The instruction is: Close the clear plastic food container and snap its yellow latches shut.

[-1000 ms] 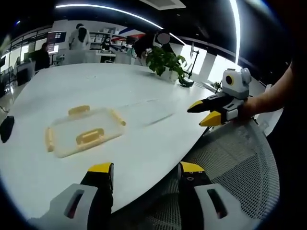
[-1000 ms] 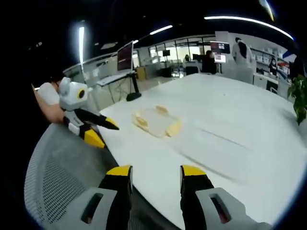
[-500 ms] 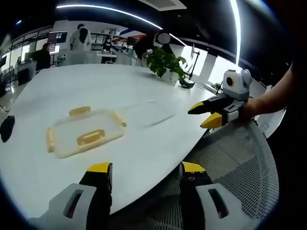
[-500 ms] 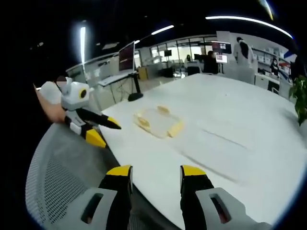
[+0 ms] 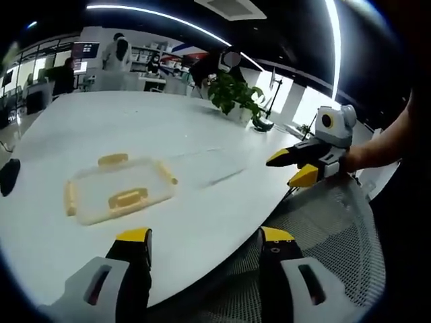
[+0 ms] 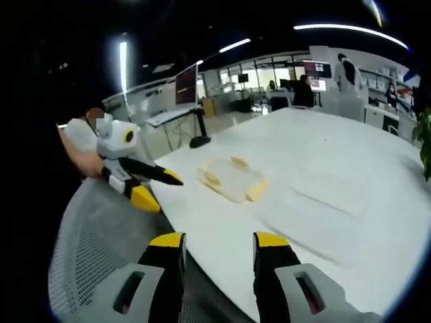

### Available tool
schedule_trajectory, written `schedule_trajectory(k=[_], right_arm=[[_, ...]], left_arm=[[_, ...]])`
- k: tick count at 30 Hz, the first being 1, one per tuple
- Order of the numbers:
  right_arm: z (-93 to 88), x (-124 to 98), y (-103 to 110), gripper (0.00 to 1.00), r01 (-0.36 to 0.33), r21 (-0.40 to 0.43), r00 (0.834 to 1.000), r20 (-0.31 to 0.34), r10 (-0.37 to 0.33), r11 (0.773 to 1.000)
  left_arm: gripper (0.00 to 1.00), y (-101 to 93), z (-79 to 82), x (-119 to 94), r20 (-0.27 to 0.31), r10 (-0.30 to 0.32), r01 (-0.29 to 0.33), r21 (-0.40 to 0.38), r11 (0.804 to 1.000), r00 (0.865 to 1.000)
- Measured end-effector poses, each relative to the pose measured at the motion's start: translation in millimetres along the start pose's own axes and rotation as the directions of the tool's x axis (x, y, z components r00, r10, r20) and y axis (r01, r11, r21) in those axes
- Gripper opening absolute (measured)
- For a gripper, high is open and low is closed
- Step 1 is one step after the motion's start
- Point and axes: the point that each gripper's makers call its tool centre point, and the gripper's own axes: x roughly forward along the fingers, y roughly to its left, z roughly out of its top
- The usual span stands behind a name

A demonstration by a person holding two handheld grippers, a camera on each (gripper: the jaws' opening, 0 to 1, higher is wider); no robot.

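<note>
The clear plastic container (image 5: 118, 190) with yellow latches on its sides lies flat on the white table (image 5: 121, 121); it is also seen as the container (image 6: 232, 180) further off. My left gripper (image 5: 205, 237) is open and empty, hovering at the table's near edge, short of the container. My right gripper (image 6: 219, 241) is open and empty too, over the table's edge. The right gripper (image 5: 281, 171) comes in from the right, jaws apart, held in a hand. The left gripper (image 6: 165, 192) shows left of the container, jaws apart.
A faint clear flat outline (image 5: 215, 165) lies on the table right of the container. A mesh chair back (image 5: 323, 229) sits under both grippers. A potted plant (image 5: 232, 91) stands at the far edge, a black object (image 5: 8, 176) at the left. People stand at desks behind.
Both views have shifted slightly with the hands. In the right gripper view the left gripper has drifted right, nearer the container. The container lies as before.
</note>
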Motion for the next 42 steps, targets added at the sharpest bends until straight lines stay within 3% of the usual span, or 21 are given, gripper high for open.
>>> schedule_trajectory(k=[4, 6, 9, 14, 26, 42], right_arm=[[8.3, -1.8, -0.2, 0.40, -0.012, 0.008, 0.999, 0.039, 0.011, 1.000], [13.3, 0.0, -3.6, 0.45, -0.014, 0.075, 0.998, 0.070, 0.009, 0.997], [21.5, 2.5, -5.3, 0.48, -0.002, 0.062, 0.996, 0.087, -0.003, 0.998], [38.0, 9.1, -8.9, 0.50, 0.004, 0.109, 0.988, 0.154, -0.021, 0.994], [49.0, 20.0, -3.7, 0.48, -0.028, 0.097, 0.985, 0.173, 0.011, 0.995], [70.1, 35.3, -0.2, 0.47, -0.060, 0.061, 0.978, 0.205, 0.046, 0.996]], left_arm=[[0.76, -0.6, 6.4, -1.1, 0.035, -0.015, 0.016, -0.051, 0.999, 0.999], [0.75, -0.2, 4.5, -0.5, 0.017, -0.014, 0.015, -0.052, 0.999, 1.000], [0.76, -0.9, 6.5, -0.5, 0.023, -0.017, 0.018, -0.048, 0.999, 1.000], [0.75, 0.5, 12.0, -1.2, 0.023, -0.022, 0.023, -0.024, 0.999, 0.999], [0.72, 16.3, 26.8, -2.9, 0.047, 0.002, 0.000, -0.027, 1.000, 0.999], [0.70, 35.3, 28.1, -11.7, 0.043, 0.038, -0.038, -0.022, 0.999, 0.998]])
